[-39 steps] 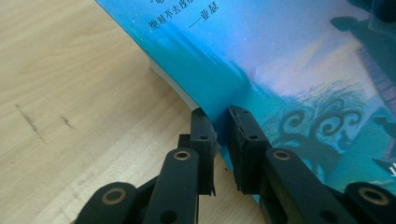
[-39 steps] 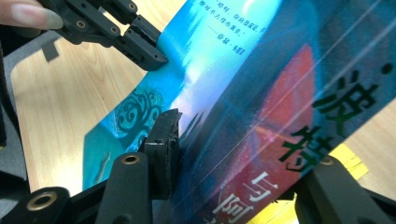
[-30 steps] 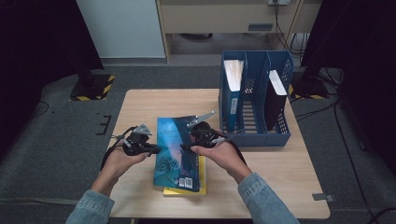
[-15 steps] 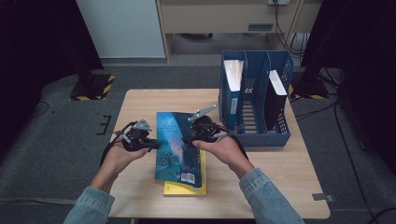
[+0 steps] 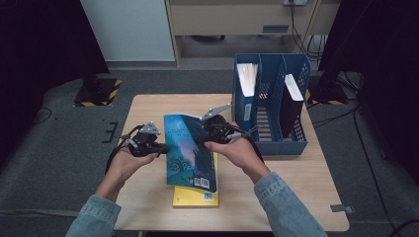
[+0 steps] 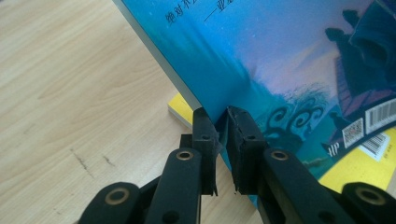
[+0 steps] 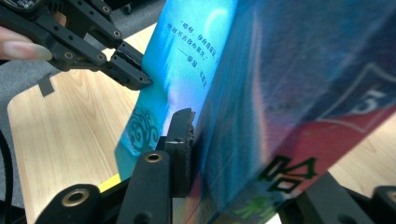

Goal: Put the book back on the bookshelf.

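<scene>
A blue-covered book hangs tilted over the table, held from both sides. My left gripper is shut on its thin left edge; in the left gripper view both pads pinch the cover. My right gripper clamps the thick spine side, its jaws having just been closing on the book. In the right gripper view the right gripper has one pad pressed on the book, while the other jaw is hidden behind the spine. A yellow book lies flat underneath.
A blue file rack stands at the table's right rear, with white papers in one slot and a dark-backed book in another. Bare wooden table spreads left of the books. Dark floor surrounds the table.
The blue book has come up off the yellow one and tilts more steeply. The right hand has risen slightly with it. The left hand has hardly moved.
</scene>
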The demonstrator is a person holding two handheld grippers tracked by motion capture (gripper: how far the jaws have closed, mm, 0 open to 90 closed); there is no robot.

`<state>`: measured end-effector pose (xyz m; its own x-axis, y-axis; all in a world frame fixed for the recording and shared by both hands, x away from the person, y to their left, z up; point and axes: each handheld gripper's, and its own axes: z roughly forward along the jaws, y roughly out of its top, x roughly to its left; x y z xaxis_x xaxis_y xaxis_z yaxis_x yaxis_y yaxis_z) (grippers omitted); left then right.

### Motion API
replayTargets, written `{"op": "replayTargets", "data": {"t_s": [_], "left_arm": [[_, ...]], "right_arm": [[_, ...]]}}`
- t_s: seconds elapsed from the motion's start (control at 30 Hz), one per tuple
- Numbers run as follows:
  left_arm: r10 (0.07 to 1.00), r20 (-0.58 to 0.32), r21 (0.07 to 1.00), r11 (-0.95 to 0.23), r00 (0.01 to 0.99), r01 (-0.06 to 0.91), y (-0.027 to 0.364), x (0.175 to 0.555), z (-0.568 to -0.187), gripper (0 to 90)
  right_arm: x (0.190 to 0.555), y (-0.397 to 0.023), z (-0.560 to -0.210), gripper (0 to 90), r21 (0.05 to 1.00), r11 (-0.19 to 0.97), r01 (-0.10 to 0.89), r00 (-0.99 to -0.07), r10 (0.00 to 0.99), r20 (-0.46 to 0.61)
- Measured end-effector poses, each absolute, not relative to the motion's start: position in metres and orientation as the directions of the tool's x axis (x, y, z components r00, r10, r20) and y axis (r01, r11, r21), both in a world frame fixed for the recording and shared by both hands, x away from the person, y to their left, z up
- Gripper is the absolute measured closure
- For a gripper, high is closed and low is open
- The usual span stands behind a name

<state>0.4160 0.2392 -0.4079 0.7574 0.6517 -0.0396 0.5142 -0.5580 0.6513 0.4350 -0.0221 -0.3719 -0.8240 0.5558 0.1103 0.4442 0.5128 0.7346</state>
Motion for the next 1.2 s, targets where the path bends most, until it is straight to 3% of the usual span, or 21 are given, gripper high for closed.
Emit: {"op": "replayTargets", "data": {"t_s": [0.33, 1.2], "left_arm": [[0.663, -0.025, 0.675, -0.541, 0.748, 0.502, 0.242, 0.420, -0.401, 81.8], [0.675, 0.024, 0.684, -0.549, 0.737, 0.480, 0.242, 0.435, -0.395, 81.9]], "right_arm": [[0.439, -0.022, -0.360, 71.1, 0.764, 0.484, 0.426, -0.824, 0.556, 0.107], [0.451, -0.019, -0.350, 72.2, 0.769, 0.486, 0.415, -0.825, 0.557, 0.094]]}}
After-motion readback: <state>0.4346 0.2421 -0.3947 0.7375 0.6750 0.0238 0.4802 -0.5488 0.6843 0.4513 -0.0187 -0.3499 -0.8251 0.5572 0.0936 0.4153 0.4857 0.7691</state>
